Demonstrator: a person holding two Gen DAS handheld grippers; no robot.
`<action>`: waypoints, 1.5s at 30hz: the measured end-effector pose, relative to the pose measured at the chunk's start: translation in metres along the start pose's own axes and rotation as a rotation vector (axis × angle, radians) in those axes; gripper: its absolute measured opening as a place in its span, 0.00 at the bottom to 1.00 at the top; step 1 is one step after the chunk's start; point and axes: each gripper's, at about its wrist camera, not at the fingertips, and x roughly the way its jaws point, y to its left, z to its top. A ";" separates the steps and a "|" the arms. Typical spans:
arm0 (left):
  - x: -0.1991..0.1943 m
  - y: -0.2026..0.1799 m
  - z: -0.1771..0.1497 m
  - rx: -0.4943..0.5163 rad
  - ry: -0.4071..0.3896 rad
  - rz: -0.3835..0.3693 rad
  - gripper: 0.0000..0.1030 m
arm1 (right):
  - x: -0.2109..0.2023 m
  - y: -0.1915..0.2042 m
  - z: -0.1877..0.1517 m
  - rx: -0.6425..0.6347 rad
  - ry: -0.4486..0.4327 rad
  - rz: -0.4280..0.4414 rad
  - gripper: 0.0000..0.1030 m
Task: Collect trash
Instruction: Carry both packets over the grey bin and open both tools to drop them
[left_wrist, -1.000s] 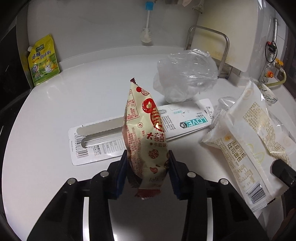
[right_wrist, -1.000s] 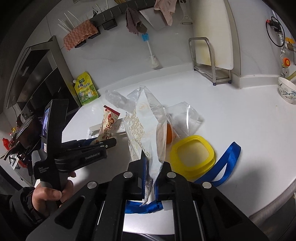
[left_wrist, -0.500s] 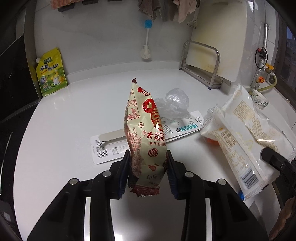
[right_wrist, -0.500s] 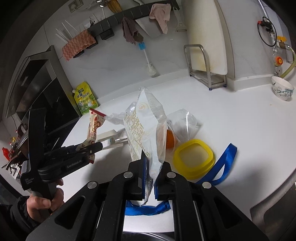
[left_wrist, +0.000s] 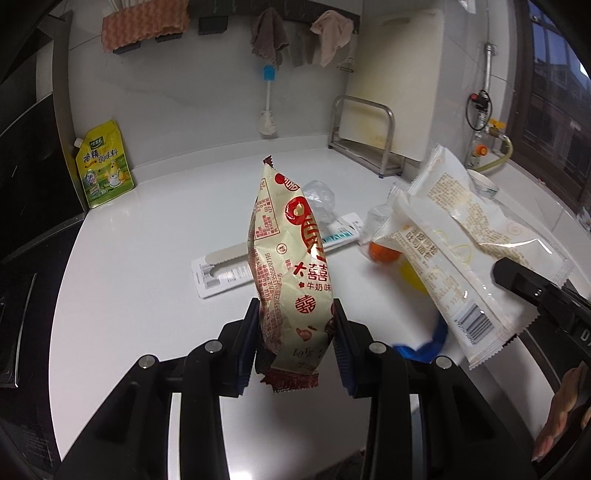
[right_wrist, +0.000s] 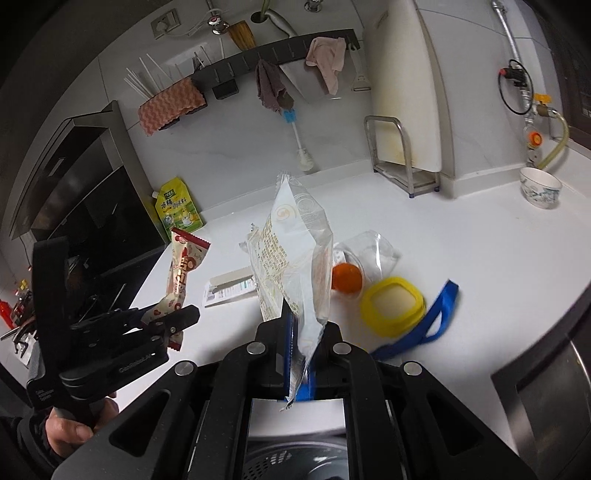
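**Two wrappers held above the counter, one in each gripper**

Surroundings, left to right in the left wrist view: yellow seasoning pouch (left_wrist: 104, 165) at upper left against the wall; flat knife package (left_wrist: 236, 271) on the white counter (left_wrist: 147, 258) at centre, partly hidden behind the held wrapper; crumpled clear plastic (left_wrist: 320, 201) just behind it; orange fruit (left_wrist: 384, 253) right of centre; metal rack (left_wrist: 365, 138) with a cutting board at upper right. In the right wrist view, a yellow ring lid (right_wrist: 393, 304) lies just right of the fruit, a blue strap (right_wrist: 439, 317) beside it, and a bowl (right_wrist: 540, 187) at far right.

Left gripper (left_wrist: 295, 341): jaws partly apart, pads pressing both sides of the red-and-cream snack wrapper (left_wrist: 291, 266), which stands upright, clear of the counter.

Right gripper (right_wrist: 304, 345): jaws closed almost fully, pinching the lower edge of the clear bread wrapper (right_wrist: 291, 254), which rises upright and hides part of the knife package.

Room: counter is bare at lower left in the left wrist view; a dark stove edge bounds it on the left. Counter's front edge curves at lower right of the right wrist view.
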 end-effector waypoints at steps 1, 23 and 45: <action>-0.006 -0.002 -0.005 0.008 0.001 -0.007 0.35 | -0.005 0.001 -0.005 0.007 -0.001 -0.004 0.06; -0.083 -0.047 -0.120 0.151 0.039 -0.127 0.35 | -0.107 0.026 -0.132 0.096 -0.010 -0.250 0.06; -0.047 -0.085 -0.177 0.211 0.169 -0.172 0.38 | -0.096 0.012 -0.214 0.164 0.137 -0.334 0.06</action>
